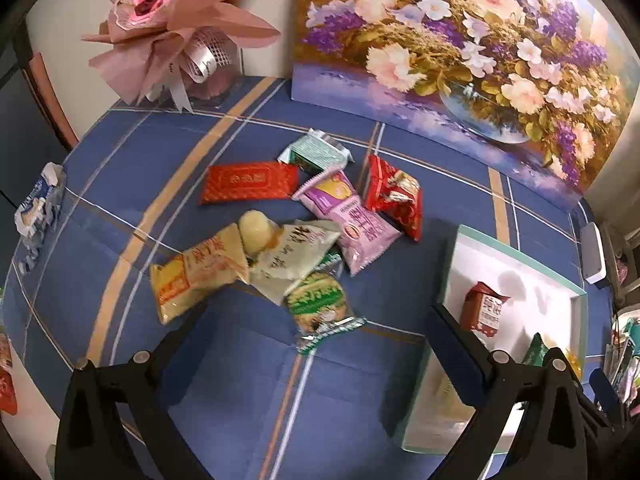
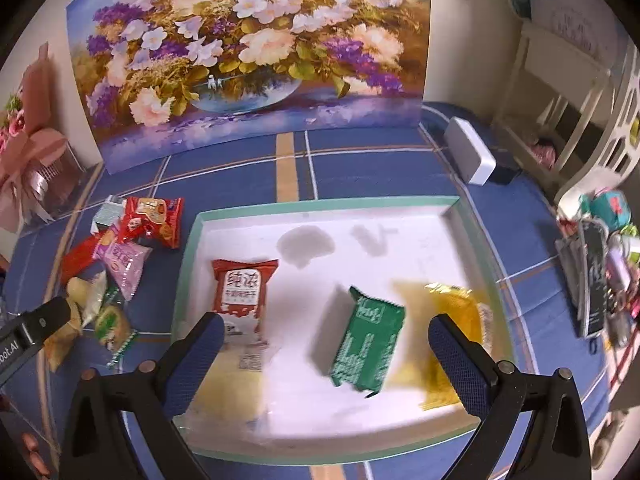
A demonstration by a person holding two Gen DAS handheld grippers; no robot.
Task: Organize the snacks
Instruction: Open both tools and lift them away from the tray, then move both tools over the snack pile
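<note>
A pile of wrapped snacks lies on the blue cloth: a red flat packet (image 1: 249,181), a lilac packet (image 1: 352,220), a red bag (image 1: 394,196), a yellow packet (image 1: 196,272) and a green-white packet (image 1: 320,304). My left gripper (image 1: 316,316) is open and empty, just in front of the pile. A white tray with a teal rim (image 2: 320,205) holds a red-white packet (image 2: 240,294), a green packet (image 2: 366,342) and a yellow packet (image 2: 452,336). My right gripper (image 2: 326,330) is open and empty above the tray; the green packet is blurred below it.
A flower painting (image 2: 248,52) stands at the back. A pink bouquet (image 1: 176,28) is at the back left. A white box (image 2: 470,156) lies at the right edge of the table. A blue-white packet (image 1: 38,212) lies far left. Clutter (image 2: 600,280) sits to the right.
</note>
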